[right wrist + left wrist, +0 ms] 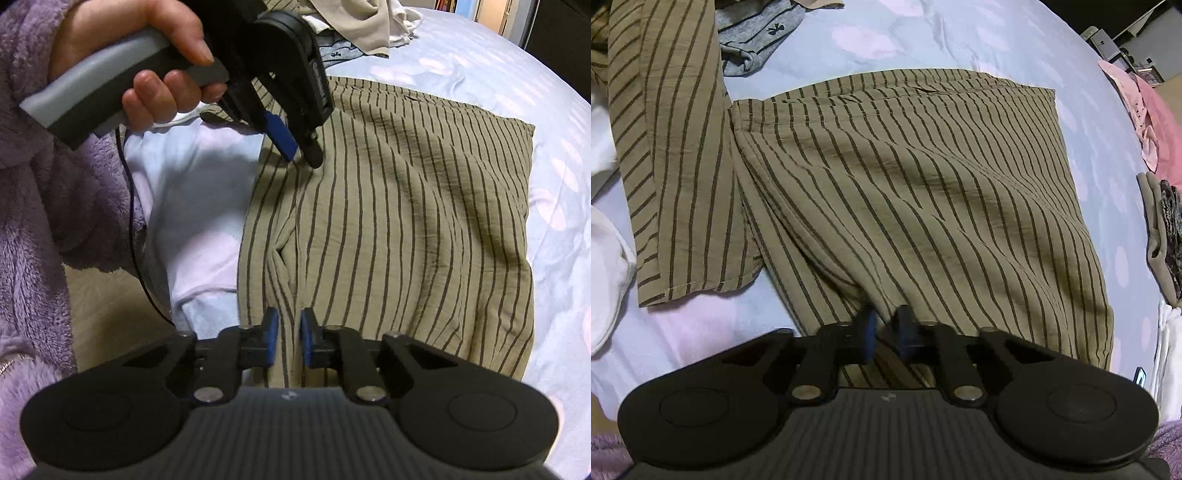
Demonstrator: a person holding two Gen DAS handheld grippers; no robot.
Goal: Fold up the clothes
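Striped olive garment [916,192], partly folded, spread on the pale blue bedsheet [960,37]. The thin cloth looks light, limp and prone to creasing, so it is best taken by a pinch of its near edge. Left gripper [884,328] and right gripper [289,332] are each closed upon a raised fold of that near edge

The shirt [916,192] lies on the bed [960,44], spreading ahead of the left fingers [866,328]. Its sleeve [672,147] lies left of them, folded clothes [1160,229] far right, a grey garment [757,37] beyond.
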